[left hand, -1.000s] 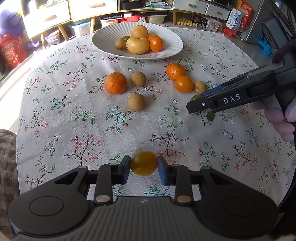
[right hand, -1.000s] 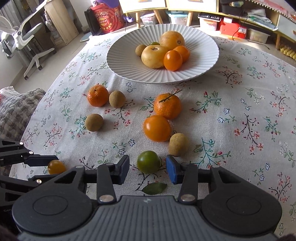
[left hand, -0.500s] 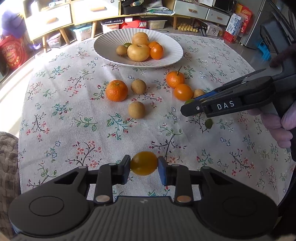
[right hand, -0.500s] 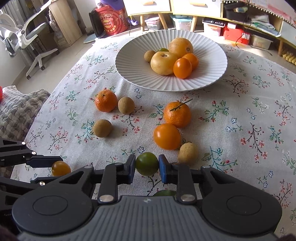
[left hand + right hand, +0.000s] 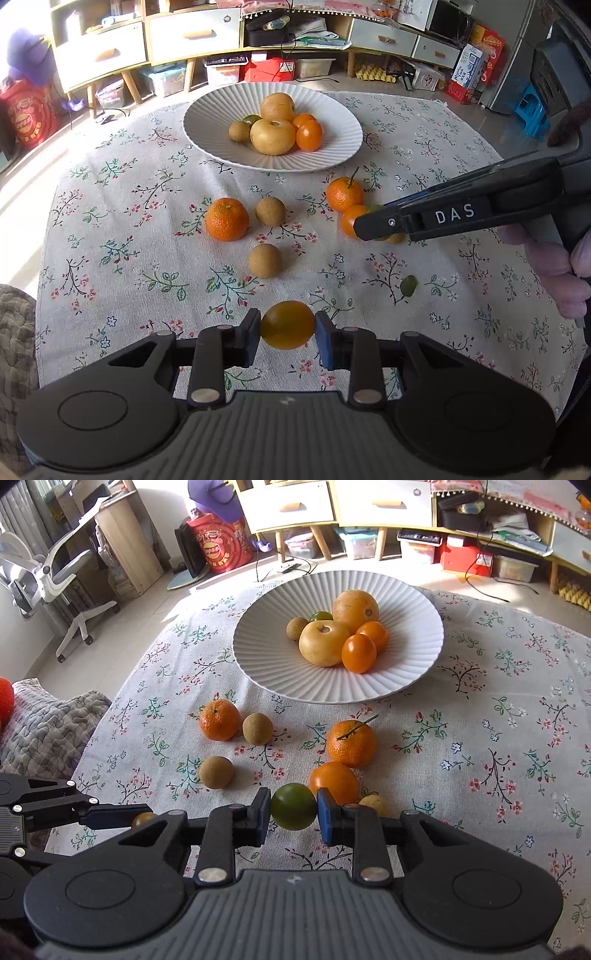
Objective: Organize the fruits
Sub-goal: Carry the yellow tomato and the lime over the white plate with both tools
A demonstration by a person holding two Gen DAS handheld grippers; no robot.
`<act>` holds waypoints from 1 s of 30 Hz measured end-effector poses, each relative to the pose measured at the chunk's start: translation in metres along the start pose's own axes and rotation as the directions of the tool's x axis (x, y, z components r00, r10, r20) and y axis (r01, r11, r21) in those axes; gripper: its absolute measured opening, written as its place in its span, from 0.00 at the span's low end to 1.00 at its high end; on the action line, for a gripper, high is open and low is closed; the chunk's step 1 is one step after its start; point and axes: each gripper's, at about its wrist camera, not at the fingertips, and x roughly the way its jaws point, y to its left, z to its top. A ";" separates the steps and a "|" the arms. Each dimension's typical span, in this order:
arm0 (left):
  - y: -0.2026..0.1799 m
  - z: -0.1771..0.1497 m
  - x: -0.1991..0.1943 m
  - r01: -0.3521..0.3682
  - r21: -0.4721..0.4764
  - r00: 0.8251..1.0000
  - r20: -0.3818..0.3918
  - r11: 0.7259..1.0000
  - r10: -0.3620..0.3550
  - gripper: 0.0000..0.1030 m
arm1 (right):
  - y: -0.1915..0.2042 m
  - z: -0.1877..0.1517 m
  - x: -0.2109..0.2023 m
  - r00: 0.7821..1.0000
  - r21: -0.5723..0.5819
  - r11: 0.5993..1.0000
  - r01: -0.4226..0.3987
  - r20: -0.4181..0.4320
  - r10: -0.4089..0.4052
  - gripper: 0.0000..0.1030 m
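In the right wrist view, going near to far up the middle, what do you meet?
Right hand-held gripper shut on the green fruit → smooth orange fruit → stemmed mandarin → white plate holding the piled fruit.

I'm reading white capitals "DAS" on a small black label on the side of my black right gripper (image 5: 373,227), which is reaching in across the left wrist view. The red printed bag (image 5: 221,546) on the floor is showing yellow writing, too small and blurred for me to make out.
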 end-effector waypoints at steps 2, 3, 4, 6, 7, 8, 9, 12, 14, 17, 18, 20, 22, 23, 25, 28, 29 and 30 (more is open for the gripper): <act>-0.001 0.005 0.000 0.000 -0.005 1.000 0.009 1.000 0.000 0.19 | -0.002 0.003 -0.002 1.000 0.006 1.000 -0.002 0.008 0.002 0.23; -0.002 0.007 0.001 0.001 -0.008 1.000 0.013 1.000 -0.001 0.19 | -0.003 0.004 -0.004 1.000 0.011 1.000 -0.003 0.014 0.003 0.23; -0.002 0.009 0.001 0.002 -0.010 1.000 0.017 1.000 -0.001 0.19 | -0.004 0.005 -0.006 1.000 0.017 1.000 -0.004 0.019 0.004 0.23; -0.003 0.013 0.001 0.002 -0.014 1.000 0.025 1.000 -0.002 0.19 | -0.006 0.008 -0.008 1.000 0.026 1.000 -0.005 0.028 0.004 0.23; -0.004 0.016 0.002 0.002 -0.015 1.000 0.030 1.000 -0.002 0.19 | -0.008 0.010 -0.009 0.999 0.035 0.999 -0.005 0.035 0.003 0.23; -0.005 0.019 0.002 0.001 -0.016 0.999 0.037 1.000 -0.001 0.19 | -0.010 0.011 -0.011 0.999 0.042 0.999 -0.004 0.040 0.002 0.23; -0.005 0.021 0.002 0.000 -0.018 0.999 0.042 1.000 0.000 0.19 | -0.011 0.012 -0.011 0.999 0.048 0.999 -0.004 0.044 0.001 0.23; -0.006 0.030 0.004 -0.016 -0.034 0.997 0.075 0.999 0.019 0.19 | -0.015 0.017 -0.013 0.998 0.071 0.997 -0.001 0.062 -0.004 0.23; -0.008 0.035 0.006 -0.040 -0.031 0.993 0.106 0.999 0.043 0.19 | -0.018 0.022 -0.014 0.997 0.089 0.996 0.000 0.076 -0.006 0.23; -0.008 0.041 0.011 -0.051 -0.051 0.990 0.131 0.997 0.057 0.19 | -0.026 0.027 -0.017 0.995 0.113 0.994 -0.001 0.099 -0.010 0.23; -0.008 0.044 0.013 -0.053 -0.059 0.989 0.138 0.997 0.060 0.19 | -0.028 0.029 -0.018 0.994 0.119 0.993 -0.001 0.106 -0.012 0.23; -0.009 0.048 0.015 -0.058 -0.069 0.986 0.154 0.996 0.068 0.19 | -0.030 0.031 -0.020 0.993 0.133 0.991 0.001 0.119 -0.016 0.23; -0.010 0.053 0.017 -0.054 -0.075 0.984 0.168 0.996 0.066 0.19 | -0.033 0.034 -0.020 0.992 0.146 0.989 0.000 0.128 -0.019 0.23; -0.010 0.056 0.019 -0.052 -0.077 0.983 0.174 0.996 0.065 0.19 | -0.036 0.036 -0.020 0.991 0.156 0.988 0.000 0.133 -0.021 0.23; -0.011 0.060 0.022 -0.054 -0.081 0.981 0.180 0.995 0.067 0.19 | -0.040 0.038 -0.019 0.990 0.170 0.986 0.000 0.138 -0.024 0.23; -0.013 0.064 0.027 -0.056 -0.091 0.980 0.186 0.994 0.072 0.19 | -0.047 0.042 -0.017 0.989 0.196 0.981 0.001 0.143 -0.030 0.23; -0.014 0.066 0.028 -0.056 -0.095 0.979 0.188 0.994 0.073 0.19 | -0.049 0.042 -0.017 0.989 0.203 0.979 0.001 0.144 -0.031 0.23; -0.014 0.068 0.030 -0.055 -0.098 0.979 0.189 0.994 0.073 0.19 | -0.050 0.043 -0.016 0.989 0.209 0.978 0.001 0.144 -0.032 0.23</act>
